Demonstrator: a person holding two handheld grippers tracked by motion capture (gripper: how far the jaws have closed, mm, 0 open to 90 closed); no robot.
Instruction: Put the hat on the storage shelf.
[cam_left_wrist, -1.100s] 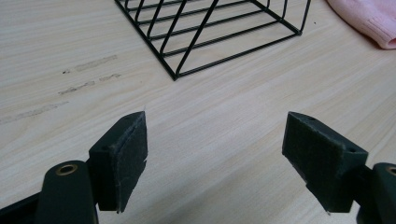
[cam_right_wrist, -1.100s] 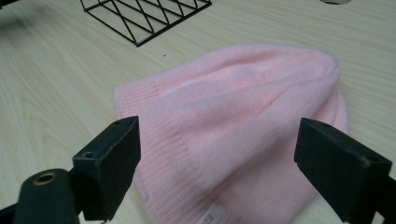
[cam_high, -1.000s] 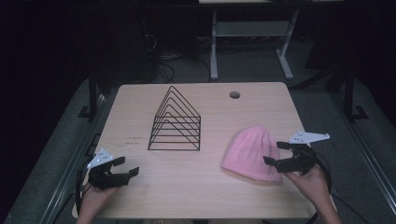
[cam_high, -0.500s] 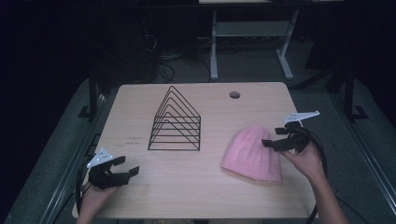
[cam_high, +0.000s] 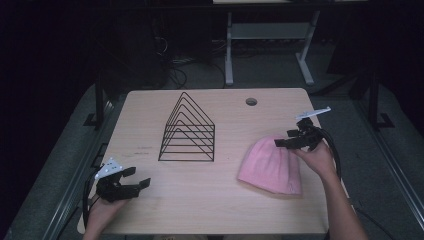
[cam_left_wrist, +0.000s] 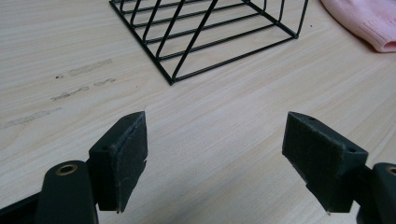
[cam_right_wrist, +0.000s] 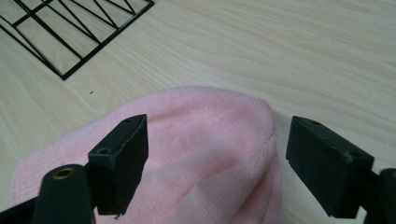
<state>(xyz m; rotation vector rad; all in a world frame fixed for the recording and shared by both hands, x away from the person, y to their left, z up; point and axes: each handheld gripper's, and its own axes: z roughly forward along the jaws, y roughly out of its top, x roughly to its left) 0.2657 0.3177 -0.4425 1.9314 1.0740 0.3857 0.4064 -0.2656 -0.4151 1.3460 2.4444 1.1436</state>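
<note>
A light wooden table (cam_high: 210, 210) fills the middle of the high view, with a round cable hole (cam_high: 251, 102) near its far edge. On it stands a black wire rack (cam_high: 188, 131) shaped like a row of nested triangles, left of centre. In the left gripper view its near corner (cam_left_wrist: 210, 42) lies ahead of the jaws, well apart from them.

A pink knit hat (cam_high: 271, 167) lies flat on the right half of the table, its rounded crown toward the far edge and its cuff toward the person. The hat and rack are apart, with bare wood between them.

The right gripper (cam_high: 295, 141) hangs over the crown of the hat, held by the right hand (cam_high: 315, 159). In the right gripper view its jaws stand wide apart on either side of the hat (cam_right_wrist: 201, 154), with nothing between them; whether they touch the fabric cannot be told.

The left gripper (cam_high: 131, 181) rests near the table's near-left corner, held by the left hand (cam_high: 102, 212). Its jaws are spread wide over bare wood, holding nothing.
</note>
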